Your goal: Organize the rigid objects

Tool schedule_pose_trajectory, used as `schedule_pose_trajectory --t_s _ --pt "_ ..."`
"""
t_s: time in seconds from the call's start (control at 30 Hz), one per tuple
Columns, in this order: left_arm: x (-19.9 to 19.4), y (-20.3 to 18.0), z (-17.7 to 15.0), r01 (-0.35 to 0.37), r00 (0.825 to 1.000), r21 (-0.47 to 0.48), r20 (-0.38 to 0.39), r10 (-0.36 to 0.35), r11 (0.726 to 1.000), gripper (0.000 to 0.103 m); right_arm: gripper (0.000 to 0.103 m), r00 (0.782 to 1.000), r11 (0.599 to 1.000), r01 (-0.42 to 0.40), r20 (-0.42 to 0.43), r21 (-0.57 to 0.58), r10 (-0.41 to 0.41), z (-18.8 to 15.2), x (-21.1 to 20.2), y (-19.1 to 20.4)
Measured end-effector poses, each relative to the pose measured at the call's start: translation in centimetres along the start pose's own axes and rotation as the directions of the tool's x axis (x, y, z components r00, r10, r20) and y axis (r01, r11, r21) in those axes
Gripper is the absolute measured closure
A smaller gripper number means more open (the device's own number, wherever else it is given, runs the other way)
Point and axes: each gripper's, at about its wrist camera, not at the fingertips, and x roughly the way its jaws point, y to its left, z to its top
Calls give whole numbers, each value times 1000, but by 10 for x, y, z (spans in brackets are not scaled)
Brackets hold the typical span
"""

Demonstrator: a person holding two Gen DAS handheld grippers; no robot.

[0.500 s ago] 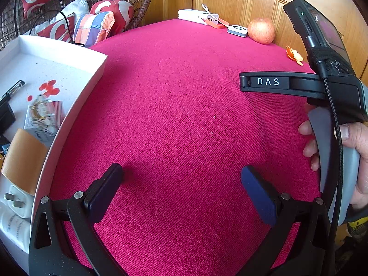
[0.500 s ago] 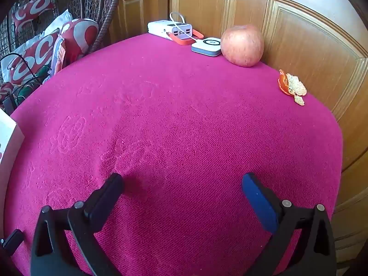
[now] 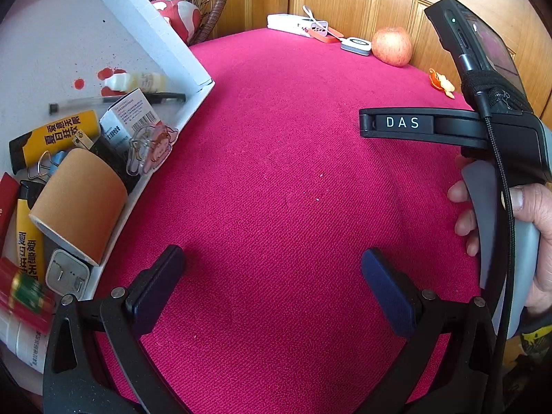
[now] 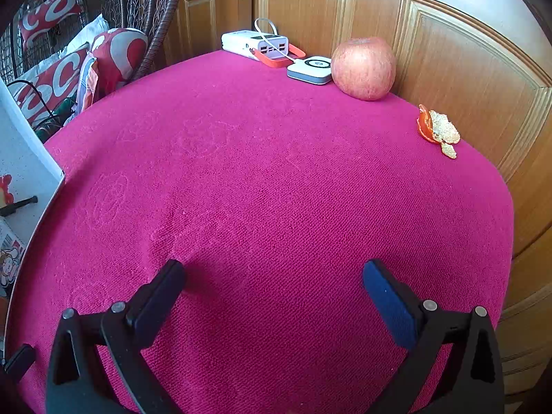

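My left gripper hangs open over the pink cloth, nothing between its fingers. Just left of it a white box holds several rigid items: a brown tape roll, a yellow tube, a pen, a small carton, a white plug and a clear figure charm. My right gripper is open too, over bare cloth. A hand holds the right gripper's handle at the right edge of the left wrist view.
At the far edge lie a white power bank, a small white device, an apple and orange peel. Wooden door panels stand behind. A wicker chair with cushions is at the back left.
The white box has shifted right towards my left gripper and turned, so more of its contents show. Both grippers and the far objects have stayed put.
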Motion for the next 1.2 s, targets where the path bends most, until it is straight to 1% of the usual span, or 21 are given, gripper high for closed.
schedule_pose_trajectory --t_s 0.87,0.9,1.2 --pt "-1 1 -2 0 1000 0 -2 0 1000 0 0 1000 1000 0 0 -1 0 1 0 0" --pt "0 1 -2 0 1000 -4 7 0 1000 0 0 1000 1000 0 0 -1 0 1 0 0" --pt "-1 1 -1 -1 1000 -1 -2 1 1000 0 0 1000 1000 0 -3 -1 0 1 0 0"
